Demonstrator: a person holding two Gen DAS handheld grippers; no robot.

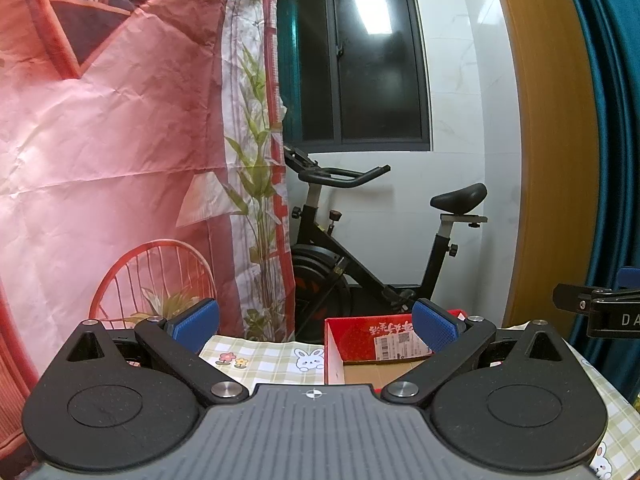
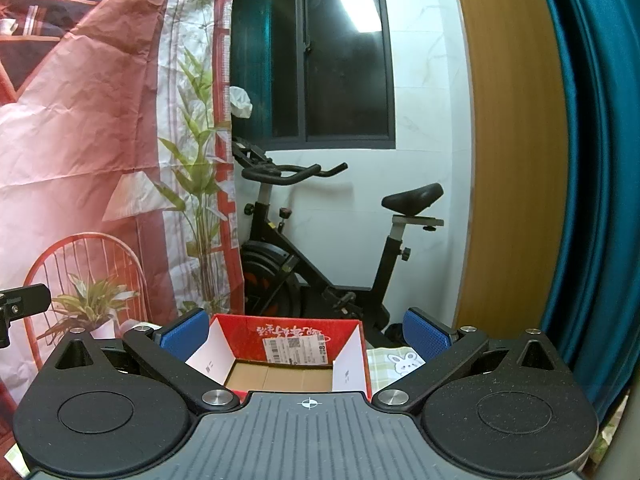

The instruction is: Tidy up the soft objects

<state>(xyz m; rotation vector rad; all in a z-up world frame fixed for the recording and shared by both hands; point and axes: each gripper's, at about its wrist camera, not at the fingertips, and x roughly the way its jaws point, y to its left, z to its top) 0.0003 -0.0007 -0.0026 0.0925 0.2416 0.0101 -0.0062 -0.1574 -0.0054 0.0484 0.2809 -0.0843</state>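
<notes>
An open red cardboard box point(image 2: 296, 340) with a shipping label and a bare brown floor stands on the checked tablecloth; it also shows in the left wrist view point(image 1: 372, 344). No soft objects are in view. My left gripper point(image 1: 316, 326) is open and empty, to the left of the box. My right gripper point(image 2: 306, 332) is open and empty, with the box straight ahead between its blue pads point(image 2: 186, 334). Each gripper's body edges into the other's view.
A green-checked tablecloth with rabbit prints point(image 1: 272, 360) covers the table. A red printed backdrop point(image 1: 120, 140) hangs at left. A black exercise bike point(image 2: 320, 240) stands behind the table by a dark window point(image 2: 340, 60). A wooden panel point(image 2: 512, 160) and teal curtain point(image 2: 600, 160) are at right.
</notes>
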